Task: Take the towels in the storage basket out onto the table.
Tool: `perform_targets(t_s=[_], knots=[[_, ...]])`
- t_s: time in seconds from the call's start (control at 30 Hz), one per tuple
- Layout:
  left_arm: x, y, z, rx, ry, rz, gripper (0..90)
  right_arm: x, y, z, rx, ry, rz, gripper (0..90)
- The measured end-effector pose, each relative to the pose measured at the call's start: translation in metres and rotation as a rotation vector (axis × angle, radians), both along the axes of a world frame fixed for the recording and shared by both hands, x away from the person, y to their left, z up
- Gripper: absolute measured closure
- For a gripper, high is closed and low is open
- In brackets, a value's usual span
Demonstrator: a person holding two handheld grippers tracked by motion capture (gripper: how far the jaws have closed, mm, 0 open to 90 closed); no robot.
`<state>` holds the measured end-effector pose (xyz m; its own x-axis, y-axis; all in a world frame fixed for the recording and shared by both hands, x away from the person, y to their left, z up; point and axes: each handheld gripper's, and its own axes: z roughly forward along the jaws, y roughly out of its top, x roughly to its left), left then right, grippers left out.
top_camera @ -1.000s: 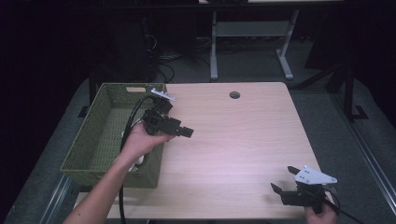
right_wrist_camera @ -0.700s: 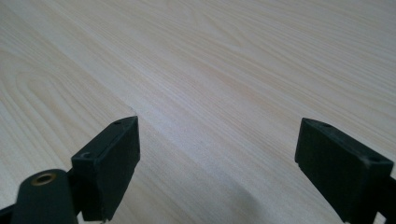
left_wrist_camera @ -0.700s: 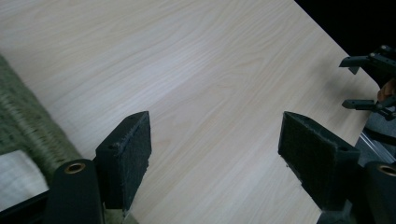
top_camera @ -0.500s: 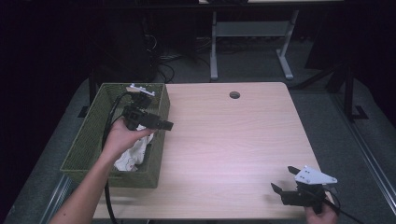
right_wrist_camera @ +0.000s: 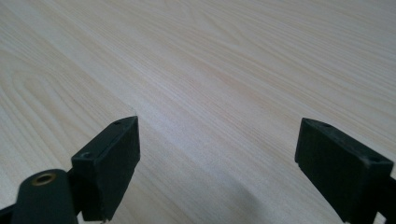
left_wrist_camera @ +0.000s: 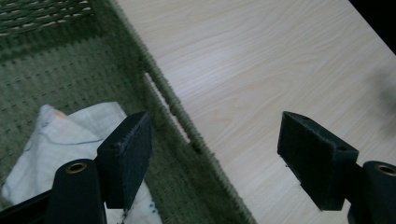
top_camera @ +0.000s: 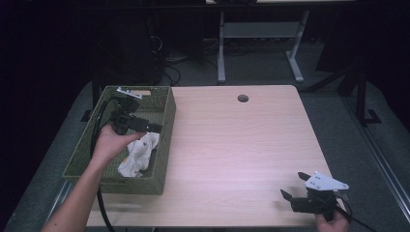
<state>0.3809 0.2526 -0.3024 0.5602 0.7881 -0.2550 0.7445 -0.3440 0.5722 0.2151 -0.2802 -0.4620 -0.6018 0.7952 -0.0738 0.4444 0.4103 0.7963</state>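
Observation:
A green woven basket (top_camera: 82,159) stands at the table's left edge, and a crumpled white cloth (top_camera: 139,152) lies inside it. My left gripper (top_camera: 151,127) hovers over the basket, open and holding nothing; its jaws straddle the basket's right wall (left_wrist_camera: 182,126), with the cloth (left_wrist_camera: 60,140) under the left jaw. At the table's near right corner my right gripper (top_camera: 294,186) rests low over bare wood, open and empty, with the grey plate on top.
The light wooden table (top_camera: 241,145) has a round cable hole (top_camera: 242,98) near its far edge. A grey desk frame (top_camera: 261,34) and cables stand on the dark floor beyond. A cable trails from the left gripper down along the forearm.
My left gripper has moved left from the table's edge to above the basket. The white cloth has come into view inside the basket. The right gripper has stayed still.

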Motion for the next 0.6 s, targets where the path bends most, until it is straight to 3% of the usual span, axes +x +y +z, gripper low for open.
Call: perform_targets(t_s=[0.23, 0.6], knots=[[0.0, 0.021, -0.01, 0.038, 0.007, 0.05, 27.2, 0.0, 0.001, 0.0, -0.002, 0.008, 0.001, 13.7], [0.001, 0.039, -0.024, 0.086, 0.03, 0.099, 27.6, 0.001, 0.001, -0.001, -0.004, 0.007, -0.001, 13.6]])
